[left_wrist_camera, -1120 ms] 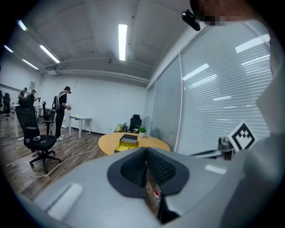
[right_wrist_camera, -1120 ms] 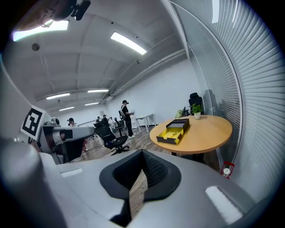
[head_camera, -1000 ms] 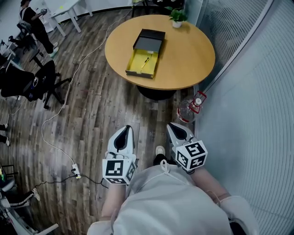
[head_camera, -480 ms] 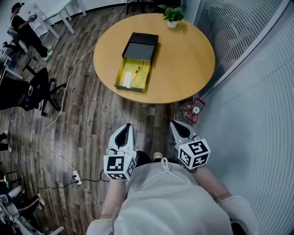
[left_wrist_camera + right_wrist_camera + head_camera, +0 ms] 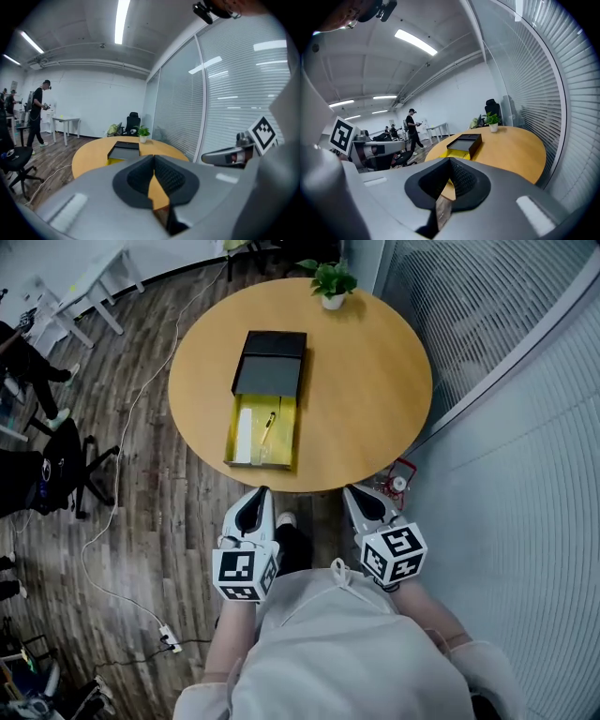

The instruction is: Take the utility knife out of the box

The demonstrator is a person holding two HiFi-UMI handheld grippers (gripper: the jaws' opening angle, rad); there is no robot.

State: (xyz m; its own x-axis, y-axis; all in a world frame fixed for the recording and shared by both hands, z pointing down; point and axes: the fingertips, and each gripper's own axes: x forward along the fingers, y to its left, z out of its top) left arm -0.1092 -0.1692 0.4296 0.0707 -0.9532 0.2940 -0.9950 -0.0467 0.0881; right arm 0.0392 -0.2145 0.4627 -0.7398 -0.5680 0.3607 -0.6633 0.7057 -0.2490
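The knife (image 5: 267, 427) lies in the box (image 5: 257, 465), long axis running away from me. It sits straight ahead of my left gripper (image 5: 253, 499) and ahead-left of the right gripper (image 5: 360, 498) — both closed, empty.

Desk (image 5: 375, 381): smooth matt wood. Box (image 5: 269, 362): matt black lid, yellow lining. Floor (image 5: 159, 521): grained wood planks.

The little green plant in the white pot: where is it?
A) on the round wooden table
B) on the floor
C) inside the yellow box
A: the little green plant in the white pot stands on the round wooden table, beyond the open black-and-yellow box.
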